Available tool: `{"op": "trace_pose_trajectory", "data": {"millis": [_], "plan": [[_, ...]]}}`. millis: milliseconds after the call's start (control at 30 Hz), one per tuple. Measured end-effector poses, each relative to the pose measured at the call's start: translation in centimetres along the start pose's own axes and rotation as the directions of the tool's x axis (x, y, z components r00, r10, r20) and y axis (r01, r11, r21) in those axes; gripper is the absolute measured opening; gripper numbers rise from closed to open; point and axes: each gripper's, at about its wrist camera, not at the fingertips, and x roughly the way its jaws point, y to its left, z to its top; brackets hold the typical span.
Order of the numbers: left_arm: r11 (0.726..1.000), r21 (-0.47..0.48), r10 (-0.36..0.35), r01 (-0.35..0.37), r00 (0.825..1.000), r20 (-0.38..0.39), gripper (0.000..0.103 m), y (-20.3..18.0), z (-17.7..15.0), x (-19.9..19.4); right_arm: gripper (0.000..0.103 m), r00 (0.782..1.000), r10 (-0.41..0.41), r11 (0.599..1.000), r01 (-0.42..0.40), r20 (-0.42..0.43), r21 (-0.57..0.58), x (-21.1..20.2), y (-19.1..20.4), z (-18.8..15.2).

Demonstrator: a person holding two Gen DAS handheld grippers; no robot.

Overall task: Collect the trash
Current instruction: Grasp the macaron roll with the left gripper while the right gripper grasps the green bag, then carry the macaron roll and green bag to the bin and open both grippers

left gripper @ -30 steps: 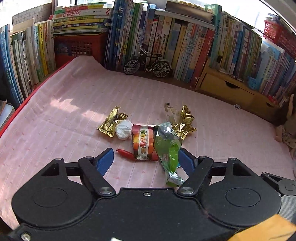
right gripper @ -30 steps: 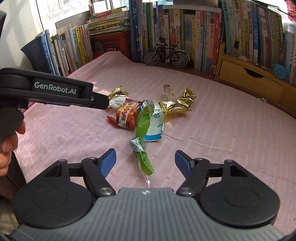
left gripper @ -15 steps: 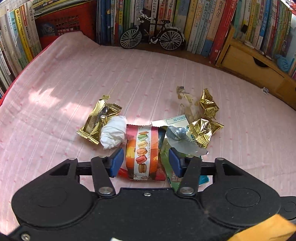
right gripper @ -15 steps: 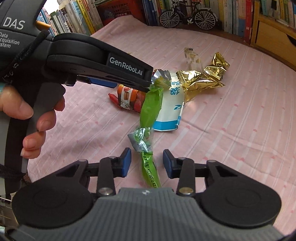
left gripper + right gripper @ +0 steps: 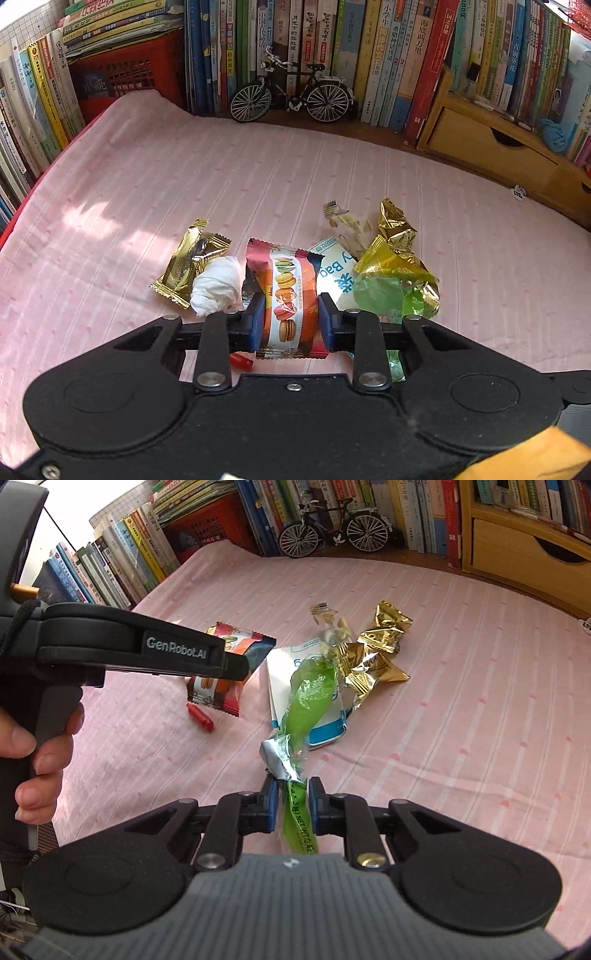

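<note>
left tool: clamped on one macaron wrapper | right tool: clamped on one green wrapper | on pink surface: three gold wrappers, one tissue ball

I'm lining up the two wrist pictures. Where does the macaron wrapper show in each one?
Left wrist: macaron wrapper, bottom centre, clamped between the left tool fingers.
Right wrist: macaron wrapper, left of centre, partly behind the left tool.
Shared landmark: model bicycle before the books.
</note>
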Motion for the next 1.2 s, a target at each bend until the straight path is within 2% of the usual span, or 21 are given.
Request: {"op": "trace_pose_trajectory", "data": {"millis": [267,567,900,1200], "plan": [[1.000,0.016,0.006,-0.006,0.999,0.048,0.028,-0.8,0.2,-2.6,0.021,0.997,-0.048,0.997,0.044,0.064,0.058,-1.7,-1.5,0.4],[0.999,0.032,0.006,-0.008,0.996,0.086,0.028,-1.2,-2.1,-6.5,0.022,0.990,-0.080,0.994,0.071,0.118,0.077,-4.3,-1.3,-1.0],[1.000,0.016,-0.016,0.014,0.993,0.119,0.028,-0.5,-6.8,-11.9,0.022,0.976,-0.138,0.988,0.124,0.166,0.092,-8.0,0.3,-4.1],[0.996,0.032,-0.087,0.083,0.984,0.156,0.028,0.8,-13.1,-17.3,0.022,0.955,-0.205,0.976,0.183,0.214,0.118,-11.9,3.9,-8.5]]}}
